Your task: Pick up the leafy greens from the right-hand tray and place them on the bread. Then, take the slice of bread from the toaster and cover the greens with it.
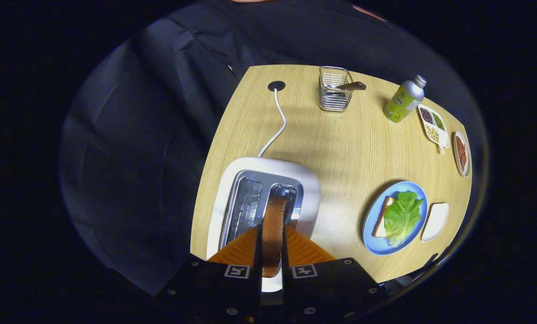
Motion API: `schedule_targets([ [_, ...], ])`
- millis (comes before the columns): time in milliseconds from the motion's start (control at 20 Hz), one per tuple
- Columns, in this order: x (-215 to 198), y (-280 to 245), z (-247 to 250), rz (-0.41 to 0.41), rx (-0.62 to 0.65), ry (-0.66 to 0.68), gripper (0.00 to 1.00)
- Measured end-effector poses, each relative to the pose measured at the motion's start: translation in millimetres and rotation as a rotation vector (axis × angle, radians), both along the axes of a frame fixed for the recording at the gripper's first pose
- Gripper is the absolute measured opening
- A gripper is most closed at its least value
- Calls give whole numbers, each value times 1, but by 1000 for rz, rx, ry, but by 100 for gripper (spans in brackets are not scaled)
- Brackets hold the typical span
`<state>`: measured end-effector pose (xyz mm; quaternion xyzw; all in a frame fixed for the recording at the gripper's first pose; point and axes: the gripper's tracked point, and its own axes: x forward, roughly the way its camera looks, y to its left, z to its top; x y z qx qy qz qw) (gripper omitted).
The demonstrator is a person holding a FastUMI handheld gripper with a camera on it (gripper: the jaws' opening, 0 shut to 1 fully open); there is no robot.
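Hand-held gripper (pixel 272 252) fingers pinch a slice of bread (pixel 273 229) edge-on between them, narrowed to the slice's thickness, directly above the right slot of a white toaster (pixel 266 198); the slice's far end reaches over the slot, and whether it still sits inside cannot be told. The toaster stands at the near left of a pale wood counter (pixel 340 139), its white cord (pixel 275 123) running to a round port at the back. Well to the right, a blue plate (pixel 371 225) carries another bread slice (pixel 382 216) topped with leafy greens (pixel 402 216), just beside a white tray (pixel 435 220). Farther back stand a wire basket (pixel 335 90), a green-labelled bottle (pixel 404 99), a divided dish of beans (pixel 434 126) and a small dish (pixel 461 154).
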<state>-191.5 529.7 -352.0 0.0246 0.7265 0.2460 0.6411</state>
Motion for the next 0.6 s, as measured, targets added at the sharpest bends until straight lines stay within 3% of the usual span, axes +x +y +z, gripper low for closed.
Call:
schedule_targets([
  [350, 8, -14, 35, -69, 128, 17, 16],
  [600, 29, -34, 69, -165, 271, 25, 14],
])
